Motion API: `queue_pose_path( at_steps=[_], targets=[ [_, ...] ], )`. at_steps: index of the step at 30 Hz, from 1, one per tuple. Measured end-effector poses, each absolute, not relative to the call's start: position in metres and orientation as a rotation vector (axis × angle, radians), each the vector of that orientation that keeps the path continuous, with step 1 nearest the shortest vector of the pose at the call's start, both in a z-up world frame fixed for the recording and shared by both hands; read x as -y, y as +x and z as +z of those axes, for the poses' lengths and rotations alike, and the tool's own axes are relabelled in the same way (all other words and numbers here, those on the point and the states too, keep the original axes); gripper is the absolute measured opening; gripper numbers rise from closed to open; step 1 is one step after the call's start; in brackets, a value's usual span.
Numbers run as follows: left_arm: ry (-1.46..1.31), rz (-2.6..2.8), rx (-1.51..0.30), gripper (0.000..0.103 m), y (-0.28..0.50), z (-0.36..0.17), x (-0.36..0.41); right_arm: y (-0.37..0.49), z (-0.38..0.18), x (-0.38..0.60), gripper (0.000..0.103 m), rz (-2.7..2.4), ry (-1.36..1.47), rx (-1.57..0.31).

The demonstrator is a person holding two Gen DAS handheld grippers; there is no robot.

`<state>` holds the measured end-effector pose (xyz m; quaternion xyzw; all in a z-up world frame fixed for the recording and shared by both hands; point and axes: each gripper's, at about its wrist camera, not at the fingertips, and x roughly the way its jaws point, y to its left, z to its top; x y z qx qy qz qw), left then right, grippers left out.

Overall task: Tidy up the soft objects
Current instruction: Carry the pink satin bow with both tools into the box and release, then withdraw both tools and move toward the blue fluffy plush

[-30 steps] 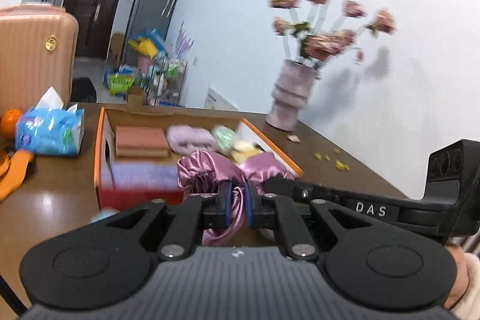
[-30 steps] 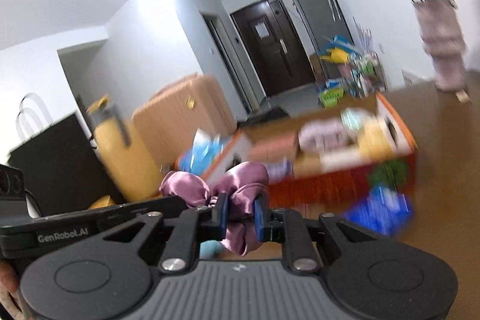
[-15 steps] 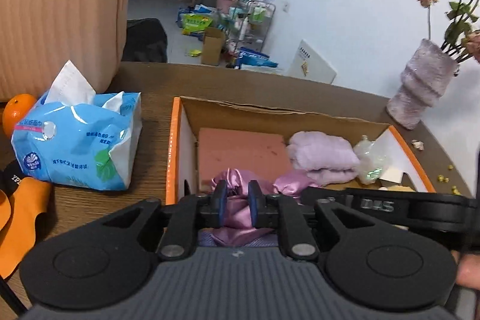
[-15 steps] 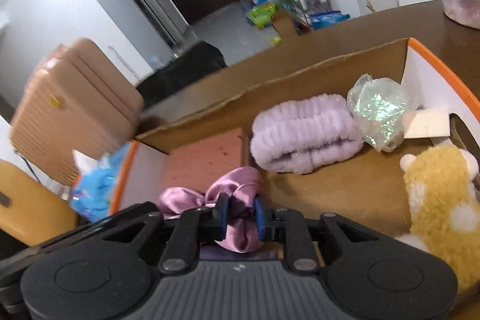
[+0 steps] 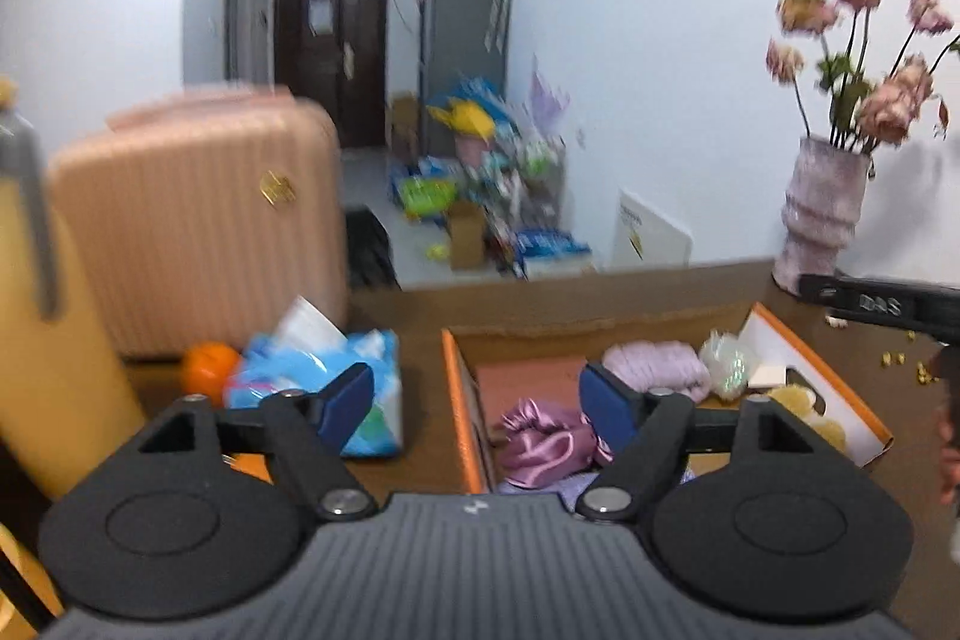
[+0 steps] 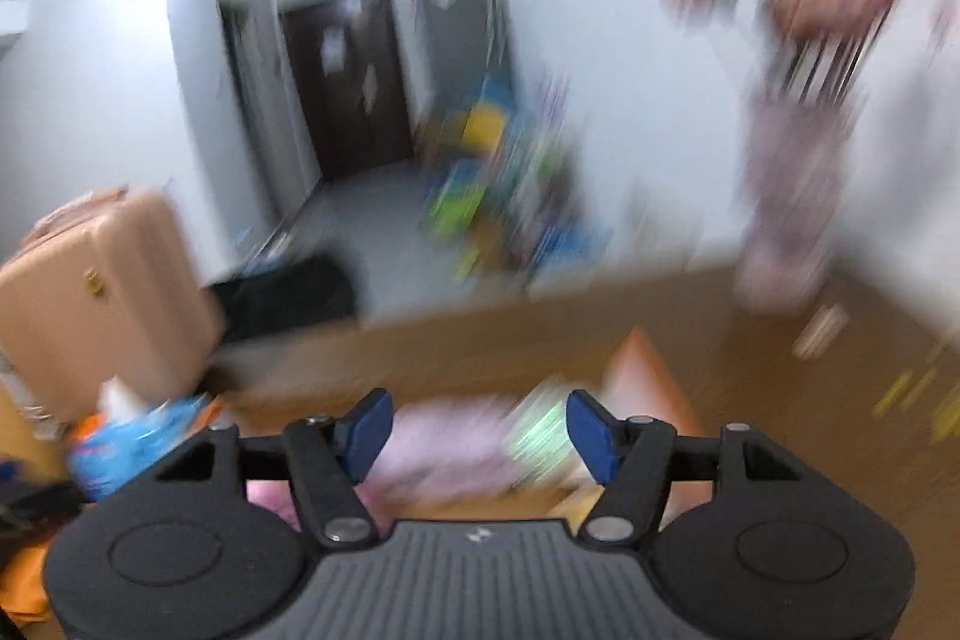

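The pink satin scrunchie (image 5: 543,442) lies inside the orange-rimmed cardboard box (image 5: 459,400), near its front left corner. My left gripper (image 5: 477,403) is open and empty above and in front of it. My right gripper (image 6: 480,427) is open and empty; its view is badly blurred. The right gripper's body also shows at the right edge of the left wrist view (image 5: 882,304). The box also holds a lilac fluffy headband (image 5: 657,370), a pink folded cloth (image 5: 528,382), a shiny plastic bag (image 5: 723,358) and a yellow plush toy (image 5: 804,403).
A blue tissue pack (image 5: 336,382) and an orange (image 5: 210,364) sit left of the box on the brown table. A pink suitcase (image 5: 198,226) stands behind them. A vase of dried roses (image 5: 822,214) stands at the back right. A yellow bag (image 5: 54,340) is at far left.
Both grippers have opened and let go of the satin scrunchie, which now rests in the box. Both grippers have pulled back and tilted up; the right one is moving fast.
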<state>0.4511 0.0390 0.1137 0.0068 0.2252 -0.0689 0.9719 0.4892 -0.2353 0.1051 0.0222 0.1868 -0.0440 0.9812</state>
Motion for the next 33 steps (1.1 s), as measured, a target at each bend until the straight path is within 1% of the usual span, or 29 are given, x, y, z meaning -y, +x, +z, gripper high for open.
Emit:
queue_pose_path(
  at_steps=[2, 6, 8, 9, 10, 11, 12, 13, 16, 20, 25, 30, 33],
  targets=[
    [0.022, -0.131, -0.413, 0.083, 0.428, 0.122, -0.039, 0.462, 0.111, 0.240, 0.070, -0.104, -0.007, -0.300],
    [0.031, -0.095, -0.368, 0.086, 0.385, 0.128, -0.036, 0.418, 0.112, 0.260, 0.071, -0.098, 0.035, -0.270],
    [0.029, -0.078, -0.346, 0.086, 0.361, 0.126, -0.037, 0.399, 0.111, 0.267, 0.082, -0.073, 0.057, -0.281],
    [0.030, -0.068, -0.326, 0.088, 0.349, 0.124, -0.036, 0.385, 0.111, 0.272, 0.084, -0.051, 0.076, -0.261],
    [0.030, -0.058, -0.305, 0.092, 0.334, 0.123, -0.035, 0.366, 0.112, 0.277, 0.091, -0.022, 0.092, -0.228],
    [0.025, -0.047, -0.283, 0.094, 0.319, 0.120, -0.035, 0.355, 0.111, 0.279, 0.096, 0.000, 0.101, -0.205],
    [0.019, -0.048, -0.259, 0.095, 0.302, 0.117, -0.036, 0.336, 0.110, 0.282, 0.097, 0.033, 0.108, -0.172],
    [0.014, -0.058, -0.236, 0.098, 0.290, 0.112, -0.037, 0.322, 0.110, 0.286, 0.103, 0.053, 0.109, -0.154],
    [0.011, -0.051, -0.195, 0.099, 0.247, 0.097, -0.034, 0.281, 0.102, 0.289, 0.103, 0.144, 0.092, -0.110],
    [0.004, -0.013, -0.190, 0.101, 0.202, 0.076, -0.030, 0.232, 0.080, 0.288, 0.103, 0.158, 0.028, -0.094],
    [-0.007, -0.001, -0.216, 0.103, 0.150, 0.045, -0.027, 0.180, 0.047, 0.294, 0.103, 0.209, 0.058, -0.174],
    [-0.011, 0.002, -0.317, 0.103, 0.141, 0.020, -0.028, 0.137, 0.020, 0.290, 0.103, 0.218, 0.058, -0.184],
    [-0.014, 0.008, -0.340, 0.103, 0.148, 0.015, -0.028, 0.135, 0.009, 0.291, 0.103, 0.196, 0.092, -0.199]
  ],
)
